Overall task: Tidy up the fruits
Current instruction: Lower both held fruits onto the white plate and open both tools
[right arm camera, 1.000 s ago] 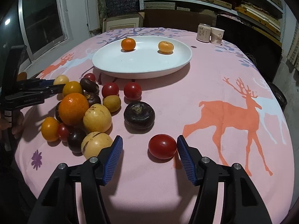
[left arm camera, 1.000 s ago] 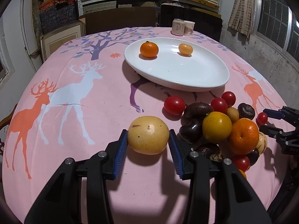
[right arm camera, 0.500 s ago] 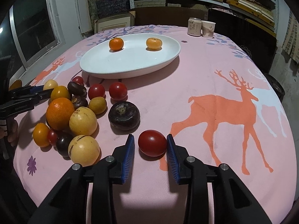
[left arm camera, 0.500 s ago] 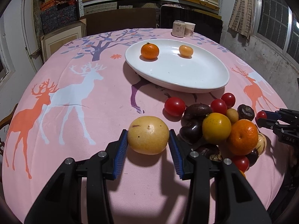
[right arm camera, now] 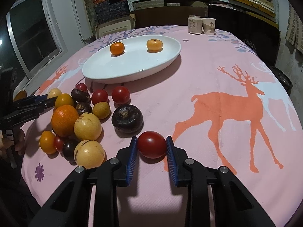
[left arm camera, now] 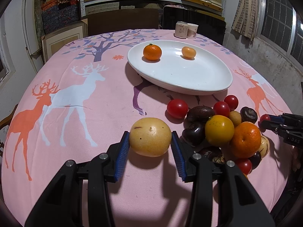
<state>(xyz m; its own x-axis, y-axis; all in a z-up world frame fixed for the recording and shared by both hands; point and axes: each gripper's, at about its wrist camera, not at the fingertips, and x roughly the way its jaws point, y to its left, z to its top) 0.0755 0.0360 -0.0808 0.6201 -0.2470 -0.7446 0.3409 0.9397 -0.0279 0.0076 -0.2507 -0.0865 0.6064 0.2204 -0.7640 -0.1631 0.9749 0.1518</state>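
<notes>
Left gripper (left arm camera: 150, 138): blue pads pinch a yellow fruit (left arm camera: 150, 136) on both sides, above the pink cloth (left arm camera: 75, 132). Right gripper (right arm camera: 151, 145): pads clamp a red tomato (right arm camera: 151, 144), just in front of a dark fruit (right arm camera: 127, 118). Fruit pile (right arm camera: 75, 121): oranges, tomatoes, yellow and dark fruits, touching, near the plate. White plate (right arm camera: 113, 71): holds two tangerines (right arm camera: 117, 48), apart. Can (right arm camera: 195, 24) and cup (right arm camera: 208, 25): far table edge, side by side.

- Pale yellow fruit (left arm camera: 150, 136) with dark specks between the blue-ribbed pads (left arm camera: 122, 157) of the black left gripper (left arm camera: 150, 151).
- Red tomato (right arm camera: 151, 144) between the right gripper's (right arm camera: 151, 160) blue pads.
- Ahead: white plate (right arm camera: 121, 70), pink deer-print tablecloth (right arm camera: 217, 79).
</notes>
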